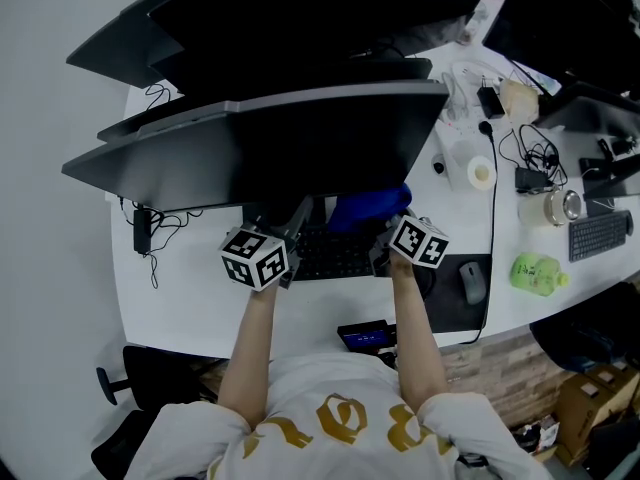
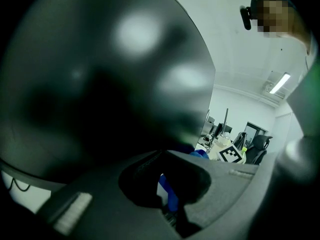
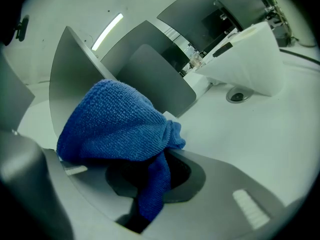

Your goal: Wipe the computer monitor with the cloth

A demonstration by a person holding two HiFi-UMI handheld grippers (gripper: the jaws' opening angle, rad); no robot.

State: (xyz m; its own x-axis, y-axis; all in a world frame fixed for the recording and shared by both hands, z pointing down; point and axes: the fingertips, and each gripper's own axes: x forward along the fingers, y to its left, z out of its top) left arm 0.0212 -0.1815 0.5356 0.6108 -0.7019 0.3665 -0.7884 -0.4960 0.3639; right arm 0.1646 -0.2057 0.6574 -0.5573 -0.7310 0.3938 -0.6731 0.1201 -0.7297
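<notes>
The wide dark monitor [image 1: 300,148] spans the middle of the white desk [image 1: 200,308], and its black screen [image 2: 100,84] fills most of the left gripper view. A blue cloth [image 3: 115,126] is bunched in my right gripper [image 3: 150,184], whose jaws are shut on it, with a tail hanging through them. In the head view the cloth [image 1: 370,208] sits just under the monitor's lower edge, with my right gripper [image 1: 388,236] behind it. My left gripper [image 1: 293,226] is close below the screen near the stand. Its jaws [image 2: 167,184] look shut, and a bit of blue shows beyond them.
A black keyboard [image 1: 330,255] lies between the grippers. A mouse [image 1: 472,281], a green bottle [image 1: 535,273], a tape roll [image 1: 481,173], cables and a second keyboard [image 1: 598,235] lie to the right. A phone [image 1: 365,336] sits at the desk's front edge. More monitors [image 3: 210,14] stand behind.
</notes>
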